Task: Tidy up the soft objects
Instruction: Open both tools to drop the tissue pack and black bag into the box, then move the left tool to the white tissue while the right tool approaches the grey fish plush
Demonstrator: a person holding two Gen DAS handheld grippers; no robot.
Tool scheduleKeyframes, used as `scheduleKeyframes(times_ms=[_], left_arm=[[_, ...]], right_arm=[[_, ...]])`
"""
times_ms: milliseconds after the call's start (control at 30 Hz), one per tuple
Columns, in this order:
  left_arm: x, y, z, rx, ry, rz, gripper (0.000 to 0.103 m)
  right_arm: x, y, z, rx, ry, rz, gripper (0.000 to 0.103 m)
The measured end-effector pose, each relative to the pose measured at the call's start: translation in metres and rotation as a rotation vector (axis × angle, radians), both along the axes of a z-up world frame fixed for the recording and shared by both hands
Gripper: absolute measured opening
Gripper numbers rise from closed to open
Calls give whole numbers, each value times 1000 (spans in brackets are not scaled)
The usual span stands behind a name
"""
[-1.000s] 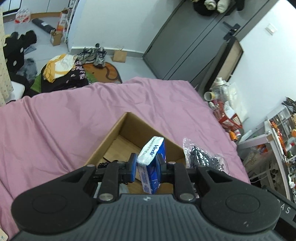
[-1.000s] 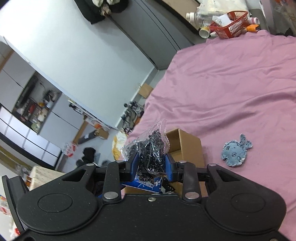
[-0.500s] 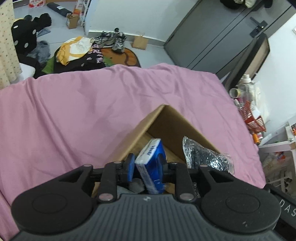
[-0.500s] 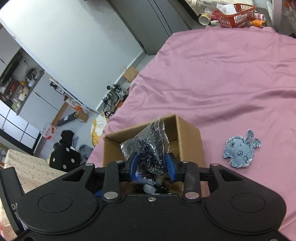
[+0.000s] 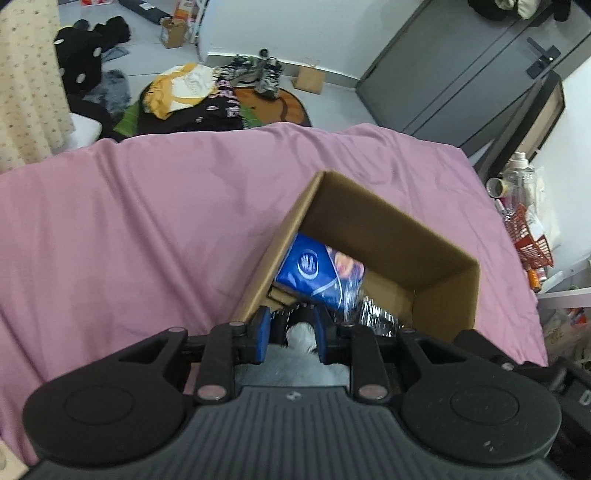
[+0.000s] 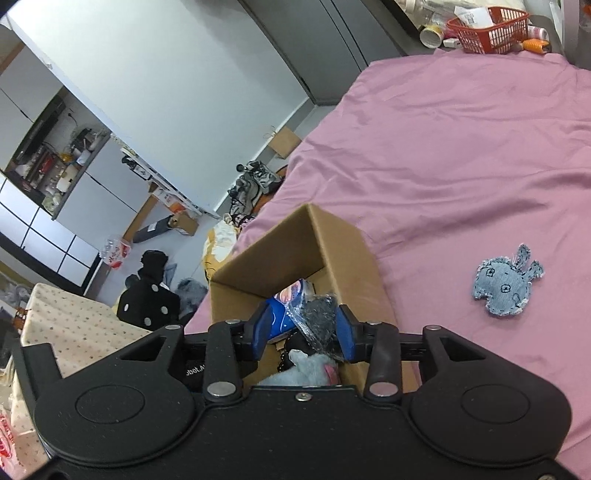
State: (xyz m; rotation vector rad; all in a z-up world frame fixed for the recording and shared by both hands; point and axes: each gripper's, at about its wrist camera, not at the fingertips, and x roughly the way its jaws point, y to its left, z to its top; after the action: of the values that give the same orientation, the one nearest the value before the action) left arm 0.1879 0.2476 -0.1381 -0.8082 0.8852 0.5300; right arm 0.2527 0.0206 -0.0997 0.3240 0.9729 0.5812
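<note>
An open cardboard box (image 5: 373,221) sits on the pink bed sheet (image 5: 129,221). A blue tissue pack (image 5: 317,269) lies inside it against the left wall. My left gripper (image 5: 291,334) is open and empty above the box's near edge, over a white fluffy item (image 5: 301,336). My right gripper (image 6: 303,332) is open over the box (image 6: 332,251); a clear bag of dark pieces (image 6: 317,321) rests between the fingers, against the right pad, lying on the box contents beside the tissue pack (image 6: 280,314). A denim rabbit toy (image 6: 504,282) lies on the sheet to the right.
Clothes and shoes (image 5: 207,96) lie on the floor beyond the bed. A red basket (image 6: 487,26) and bottles stand on a side table at the bed's far corner. A spotted cloth-covered surface (image 6: 66,325) is at the left.
My left gripper opened and let the tissue pack drop into the box. My right gripper lowered the clear bag into the box and its jaws widened. Both grippers moved closer over the box.
</note>
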Motion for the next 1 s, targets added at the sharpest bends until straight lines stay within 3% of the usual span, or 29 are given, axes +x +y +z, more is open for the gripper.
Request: scheduleKeyframes(times_ms=[267, 367, 433, 600, 700, 733, 767, 800, 1000], left_arm=[[-15, -3, 14, 63, 43, 14, 24], [-16, -7, 23, 122, 55, 14, 24], [-16, -11, 24, 178, 108, 23, 32], [-20, -7, 14, 150, 154, 23, 33], [-17, -15, 16, 211, 164, -7, 33], [-14, -17, 14, 217, 177, -19, 32], [-13, -17, 11, 204, 187, -27, 16], [-13, -18, 10, 199, 198, -26, 8], [-22, -24, 26, 236, 208, -11, 6]], right_arm=[[-2, -40, 7, 28, -1, -77, 43], [-2, -68, 6, 37, 6, -122, 43], [-5, -79, 6, 42, 5, -139, 43], [-11, -99, 4, 50, 15, -166, 43], [-15, -111, 5, 65, 16, -179, 43], [-17, -115, 6, 69, 14, -183, 43], [-18, -118, 7, 73, 13, -188, 43], [-18, -122, 8, 78, 12, -192, 43], [-20, -135, 13, 116, 6, -207, 43]])
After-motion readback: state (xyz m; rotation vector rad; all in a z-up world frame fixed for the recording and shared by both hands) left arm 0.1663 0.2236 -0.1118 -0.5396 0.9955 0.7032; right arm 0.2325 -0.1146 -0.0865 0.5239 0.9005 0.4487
